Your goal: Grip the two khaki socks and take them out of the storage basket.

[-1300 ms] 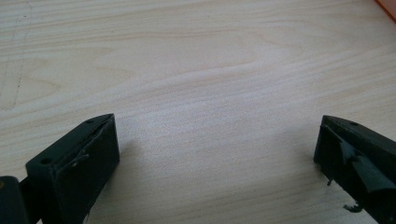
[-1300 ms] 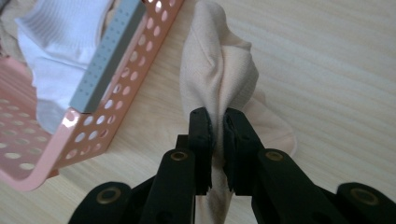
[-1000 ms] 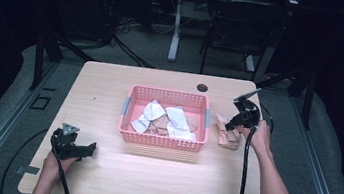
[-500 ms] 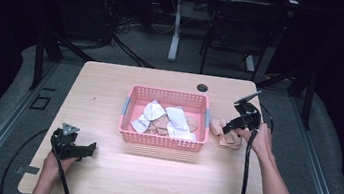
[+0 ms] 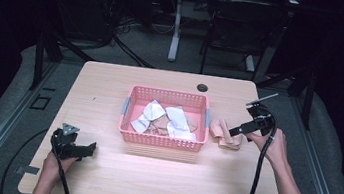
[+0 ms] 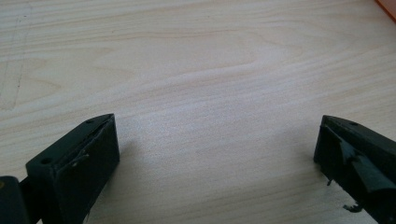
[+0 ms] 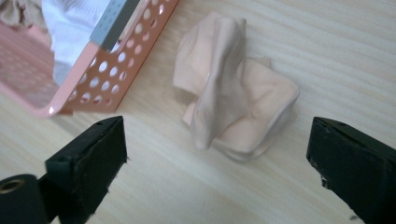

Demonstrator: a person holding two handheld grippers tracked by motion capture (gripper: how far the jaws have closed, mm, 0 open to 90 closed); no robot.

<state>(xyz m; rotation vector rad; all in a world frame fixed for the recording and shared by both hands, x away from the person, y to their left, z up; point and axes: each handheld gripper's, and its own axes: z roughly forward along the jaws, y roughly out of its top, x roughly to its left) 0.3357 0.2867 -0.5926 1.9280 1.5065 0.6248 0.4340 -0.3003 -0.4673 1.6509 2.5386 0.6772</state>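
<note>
A crumpled beige cloth [image 5: 225, 132] lies on the table just right of a pink perforated basket [image 5: 161, 141]. The right gripper view has that cloth [image 7: 233, 88] resting between and just ahead of my right gripper's [image 7: 217, 154] wide-open jaws, with the basket's corner [image 7: 116, 70] at upper left. From above, the right gripper [image 5: 234, 131] points left at the cloth. Inside the basket are white cloths [image 5: 153, 109] and beige ones [image 5: 160, 124]. My left gripper [image 5: 87, 149] rests at the table's front left, open over bare wood [image 6: 217, 154].
The light wooden table [image 5: 110, 89] has a black cable hole [image 5: 202, 87] behind the basket. Cables trail from both grippers off the front edge. Dark floor, desk legs and cords lie beyond the far edge.
The right gripper has dropped lower and shifted slightly beside the basket, and the beige cloth now lies flat on the table. The left gripper has stayed put.
</note>
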